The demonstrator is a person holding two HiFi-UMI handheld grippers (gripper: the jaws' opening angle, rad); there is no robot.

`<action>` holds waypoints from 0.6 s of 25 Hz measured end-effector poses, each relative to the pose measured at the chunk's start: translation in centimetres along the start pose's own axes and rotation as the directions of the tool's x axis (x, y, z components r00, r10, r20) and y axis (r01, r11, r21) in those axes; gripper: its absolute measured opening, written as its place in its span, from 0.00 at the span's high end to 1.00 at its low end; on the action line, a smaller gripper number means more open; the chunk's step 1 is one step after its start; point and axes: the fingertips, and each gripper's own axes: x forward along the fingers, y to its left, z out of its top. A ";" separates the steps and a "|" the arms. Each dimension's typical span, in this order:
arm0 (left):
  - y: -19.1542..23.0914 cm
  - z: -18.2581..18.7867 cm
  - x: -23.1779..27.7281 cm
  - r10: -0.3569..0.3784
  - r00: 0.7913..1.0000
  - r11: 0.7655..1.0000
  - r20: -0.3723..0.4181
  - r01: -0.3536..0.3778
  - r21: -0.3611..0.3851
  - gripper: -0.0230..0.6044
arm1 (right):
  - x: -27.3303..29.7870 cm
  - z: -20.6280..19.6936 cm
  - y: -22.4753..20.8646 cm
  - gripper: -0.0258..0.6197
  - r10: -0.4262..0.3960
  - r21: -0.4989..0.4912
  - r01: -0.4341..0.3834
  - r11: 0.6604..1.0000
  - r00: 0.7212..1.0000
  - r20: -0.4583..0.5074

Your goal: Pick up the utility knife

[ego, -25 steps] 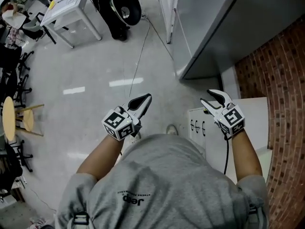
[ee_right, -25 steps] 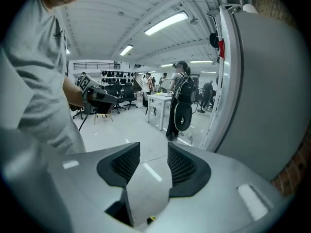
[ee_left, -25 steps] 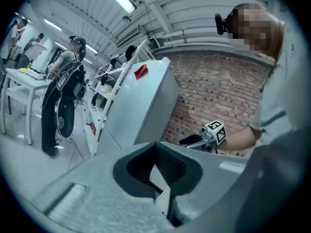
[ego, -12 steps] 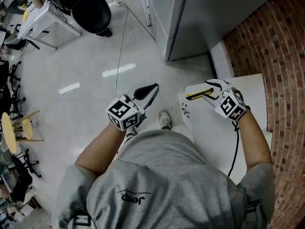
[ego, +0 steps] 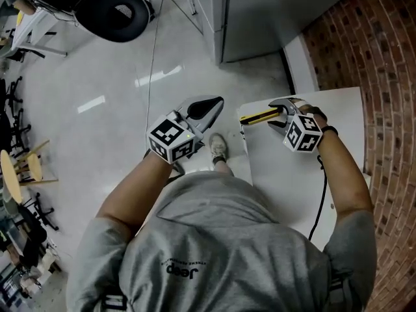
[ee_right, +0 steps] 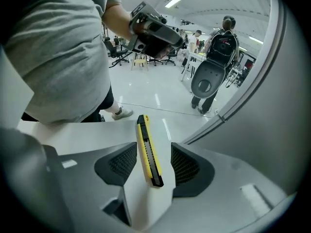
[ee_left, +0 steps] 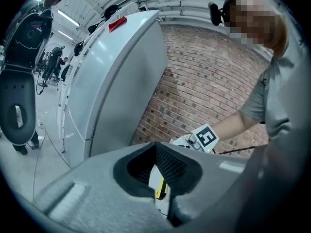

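The utility knife (ee_right: 147,154) lies flat on the white bench (ego: 279,174), near its left edge in the head view. It runs lengthwise between the 2 jaws of the right claw (ego: 277,114). Those jaws have just been opening and stand wide, with neither pad touching the yellow body. The left claw (ego: 207,108) hangs over the floor just beside the bench, jaws together, empty.

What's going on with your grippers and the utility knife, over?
Right gripper just opened wide, straddling utility knife, not gripping. It lies flat on white table. Left gripper shut, empty, beside table. Nothing blocking.
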 end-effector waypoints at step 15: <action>-0.5 -2.5 3.2 -0.010 0.999 0.999 -0.031 0.009 -0.040 0.96 | 5.0 -2.0 2.1 0.71 0.241 -0.148 -0.263 0.953 0.958 -0.152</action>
